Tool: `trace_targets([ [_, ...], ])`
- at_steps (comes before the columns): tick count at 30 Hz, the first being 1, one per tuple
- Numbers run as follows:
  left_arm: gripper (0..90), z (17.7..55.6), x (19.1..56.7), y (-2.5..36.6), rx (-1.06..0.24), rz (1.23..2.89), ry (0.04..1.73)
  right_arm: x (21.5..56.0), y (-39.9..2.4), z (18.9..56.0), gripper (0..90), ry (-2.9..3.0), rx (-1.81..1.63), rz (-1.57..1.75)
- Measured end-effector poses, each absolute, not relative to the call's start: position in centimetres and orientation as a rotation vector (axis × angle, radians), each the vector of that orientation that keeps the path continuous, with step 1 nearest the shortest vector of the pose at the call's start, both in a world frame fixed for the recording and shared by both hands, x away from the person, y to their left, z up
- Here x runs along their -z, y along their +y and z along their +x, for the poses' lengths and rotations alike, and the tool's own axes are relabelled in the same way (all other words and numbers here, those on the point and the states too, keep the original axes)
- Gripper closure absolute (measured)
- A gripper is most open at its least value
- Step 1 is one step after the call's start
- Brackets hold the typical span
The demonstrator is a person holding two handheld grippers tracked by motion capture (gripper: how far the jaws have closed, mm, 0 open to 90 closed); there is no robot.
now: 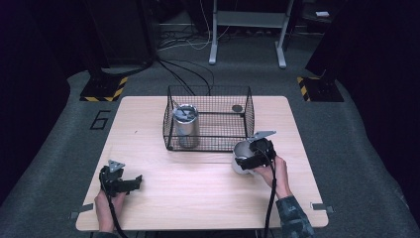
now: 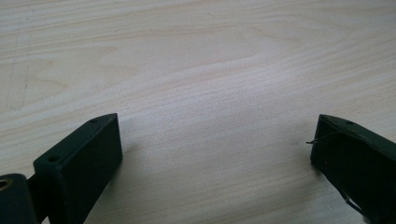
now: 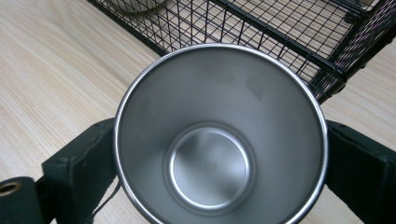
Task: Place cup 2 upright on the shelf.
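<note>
The right gripper [image 3: 219, 140] is clamping the steel cup [image 3: 219, 135] beside the basket [image 1: 208, 119], presumably awaiting a lift over its wall, while the left gripper [image 2: 215, 154] is idling, jaws spread.

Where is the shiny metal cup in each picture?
High view: the metal cup is right of centre, at the right hand-held gripper, just outside the wire basket.
Left gripper view: bare wooden table between open jaws.
Right gripper view: cup at centre, between the jaws.
Shared landmark: the wire basket.
</note>
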State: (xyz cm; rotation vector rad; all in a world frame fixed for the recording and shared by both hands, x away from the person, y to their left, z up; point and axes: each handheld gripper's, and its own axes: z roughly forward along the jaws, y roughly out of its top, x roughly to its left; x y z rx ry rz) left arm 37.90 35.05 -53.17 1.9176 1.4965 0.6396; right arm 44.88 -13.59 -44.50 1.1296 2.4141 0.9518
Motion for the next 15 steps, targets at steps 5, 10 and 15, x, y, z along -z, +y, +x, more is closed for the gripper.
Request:
trace_targets([
  [5, 2.1, 37.90, 53.17, 35.05, -0.640, 1.918, 1.496, 44.53, -13.55, 44.89, 5.2, 2.414, -0.948, 1.129],
  [10, 2.1, 37.89, 53.18, 35.04, -0.642, 1.917, 1.496, 44.62, -13.70, 44.96, 5.6, 2.419, -0.959, 1.098],
  [15, 2.1, 37.90, 53.17, 35.06, -0.639, 1.917, 1.496, 44.53, -13.58, 44.90, 5.8, 2.426, -0.960, 1.114],
])
